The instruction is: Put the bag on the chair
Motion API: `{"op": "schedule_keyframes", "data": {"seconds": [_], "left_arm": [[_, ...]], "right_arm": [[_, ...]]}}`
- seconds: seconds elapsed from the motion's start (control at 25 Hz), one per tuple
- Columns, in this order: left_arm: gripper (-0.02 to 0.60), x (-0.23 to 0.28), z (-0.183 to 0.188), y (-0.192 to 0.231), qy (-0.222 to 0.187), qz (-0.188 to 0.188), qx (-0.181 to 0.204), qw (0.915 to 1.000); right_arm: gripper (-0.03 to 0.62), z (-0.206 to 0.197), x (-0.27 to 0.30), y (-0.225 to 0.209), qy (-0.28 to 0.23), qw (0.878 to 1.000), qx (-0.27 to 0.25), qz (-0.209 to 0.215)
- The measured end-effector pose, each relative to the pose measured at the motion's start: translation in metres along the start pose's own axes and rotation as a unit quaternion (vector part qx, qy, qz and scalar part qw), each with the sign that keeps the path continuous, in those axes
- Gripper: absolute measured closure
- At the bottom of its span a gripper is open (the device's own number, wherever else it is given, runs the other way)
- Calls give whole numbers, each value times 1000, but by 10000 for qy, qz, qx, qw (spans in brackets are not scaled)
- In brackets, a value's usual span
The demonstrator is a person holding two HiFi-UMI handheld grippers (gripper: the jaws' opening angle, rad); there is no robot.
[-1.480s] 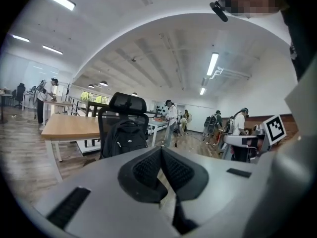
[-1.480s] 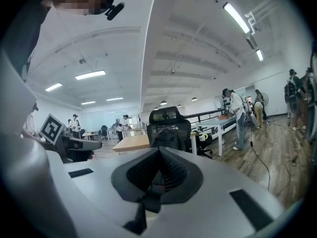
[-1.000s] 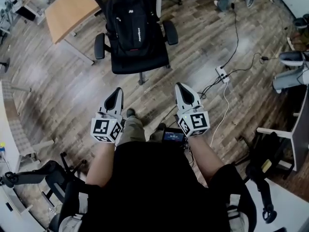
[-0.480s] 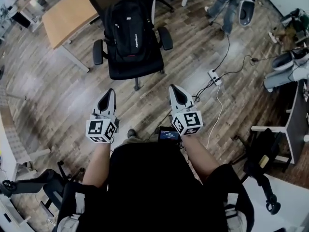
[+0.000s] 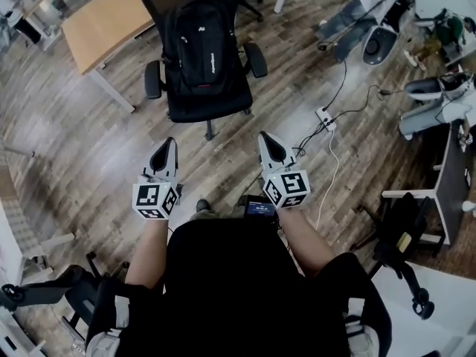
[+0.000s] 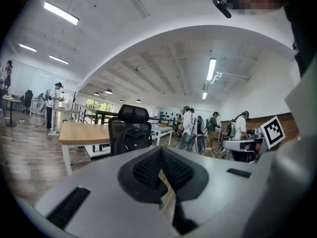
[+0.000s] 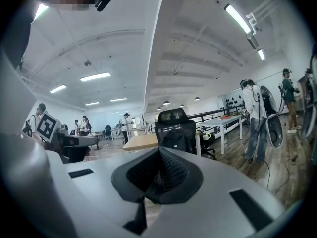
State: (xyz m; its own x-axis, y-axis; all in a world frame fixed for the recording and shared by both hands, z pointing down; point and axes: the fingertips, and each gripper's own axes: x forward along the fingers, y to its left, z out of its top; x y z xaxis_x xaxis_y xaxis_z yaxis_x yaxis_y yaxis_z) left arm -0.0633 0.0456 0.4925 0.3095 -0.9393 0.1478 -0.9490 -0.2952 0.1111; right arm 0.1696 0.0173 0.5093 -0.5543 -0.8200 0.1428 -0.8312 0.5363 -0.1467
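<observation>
The black bag (image 5: 199,47) sits upright on the seat of the chair (image 5: 216,101), its back propped against the backrest and its base tucked between the two armrests. That lean is likely what keeps it from slumping forward, and the armrests would stop it sliding off sideways. Judging by how it lies, the job of getting it onto the chair looks done.

Nothing is touching the bag. The left claw (image 5: 166,146) and the right claw (image 5: 268,140) are held side by side well short of the chair, over the bare wooden floor (image 5: 89,147), both pointing roughly level toward it. Each one has its jaws pinched together with nothing between the pads. In each gripper view the chair and bag show beyond the closed tips, so both claws face the chair but are clear of it. I read this as hands-off, with no grip needed on a load that already rests on its own.

Behind the chair and to its left stands a wooden worktop (image 5: 104,21). To the chair's right, a power strip (image 5: 323,116) and its cable (image 5: 346,65) lie on the floor. Beyond the chair, other people stand about the room.
</observation>
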Motion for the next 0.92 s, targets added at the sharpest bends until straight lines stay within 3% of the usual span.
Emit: {"op": "schedule_keyframes", "data": {"seconds": [0.68, 0.92], "left_arm": [[578, -2, -17, -6, 103, -233, -222, 9994], [578, -21, -40, -14, 473, -239, -414, 9977]], "right_arm": [[585, -12, -14, -8, 56, 9994, 61, -334], [585, -27, -36, 4, 309, 9989, 153, -305]]}}
